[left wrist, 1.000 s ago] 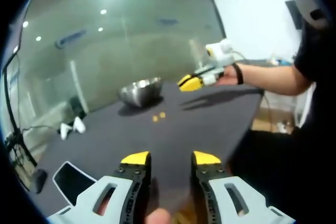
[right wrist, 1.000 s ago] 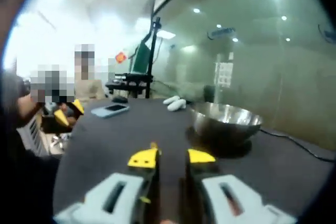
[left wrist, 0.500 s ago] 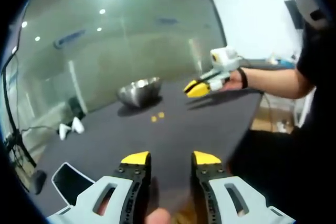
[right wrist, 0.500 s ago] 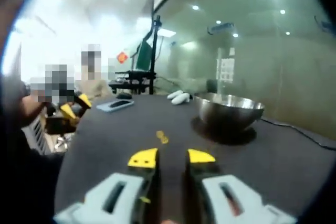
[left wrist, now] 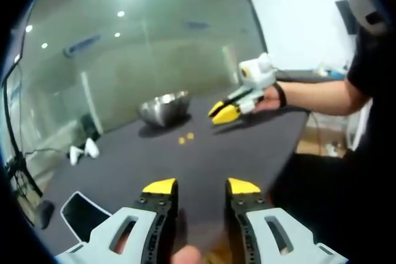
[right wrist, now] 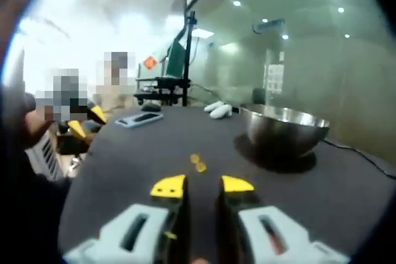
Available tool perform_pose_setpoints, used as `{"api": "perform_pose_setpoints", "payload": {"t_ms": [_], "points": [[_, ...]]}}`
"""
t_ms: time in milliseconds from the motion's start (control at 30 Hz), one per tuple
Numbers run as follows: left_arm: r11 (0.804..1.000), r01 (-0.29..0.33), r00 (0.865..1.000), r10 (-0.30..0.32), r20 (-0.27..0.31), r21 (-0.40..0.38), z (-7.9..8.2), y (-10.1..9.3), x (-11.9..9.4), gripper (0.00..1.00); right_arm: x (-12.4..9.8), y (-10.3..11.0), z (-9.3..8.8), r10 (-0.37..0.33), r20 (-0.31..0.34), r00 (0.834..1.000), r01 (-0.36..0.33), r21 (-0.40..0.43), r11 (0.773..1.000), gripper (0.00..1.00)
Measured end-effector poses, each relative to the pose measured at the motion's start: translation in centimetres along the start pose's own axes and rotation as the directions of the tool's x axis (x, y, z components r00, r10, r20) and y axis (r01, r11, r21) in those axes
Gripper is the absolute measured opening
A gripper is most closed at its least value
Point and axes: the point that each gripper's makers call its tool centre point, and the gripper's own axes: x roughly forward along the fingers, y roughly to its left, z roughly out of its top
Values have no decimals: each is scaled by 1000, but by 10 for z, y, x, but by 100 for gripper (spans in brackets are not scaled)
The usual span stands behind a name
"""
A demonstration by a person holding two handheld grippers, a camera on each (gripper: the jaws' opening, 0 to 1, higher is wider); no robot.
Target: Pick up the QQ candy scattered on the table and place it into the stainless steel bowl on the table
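I can read no text, label, brand, number or sign from either view. In the right gripper view, a small red-orange sign (right wrist: 150, 62) hangs far off at left, and pale notices (right wrist: 273, 77) sit on the glass wall (right wrist: 346, 78); both are too blurred to make out.

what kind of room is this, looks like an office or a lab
Probably an office or lab set up for recording: a dark table beside a glass partition wall, recessed ceiling lights, and a stand with equipment at the far end.
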Motion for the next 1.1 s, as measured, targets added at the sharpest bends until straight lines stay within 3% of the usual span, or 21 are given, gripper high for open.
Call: {"api": "perform_pose_setpoints", "payload": {"t_ms": [367, 567, 833, 1100], "points": [[1000, 0, 1000, 0, 18, -10, 0, -1, -2, 32, 29, 2, -9, 48, -60, 997, -45, 44, 998, 22], [1000, 3, 1000, -2, 27, -15, 3, -2, -1, 32, 55, 8, -15, 73, -111, 991, -73, 9, 997, 23], [1000, -6, 1000, 7, 16, -27, -4, 1, -2, 32, 69, 0, -13, 99, -114, 988, -95, 39, 995, 22], [999, -3, 1000, 3, 20, -34, -3, 1, -2, 32, 74, 12, -10, 131, -111, 985, -133, -5, 991, 15]]}}
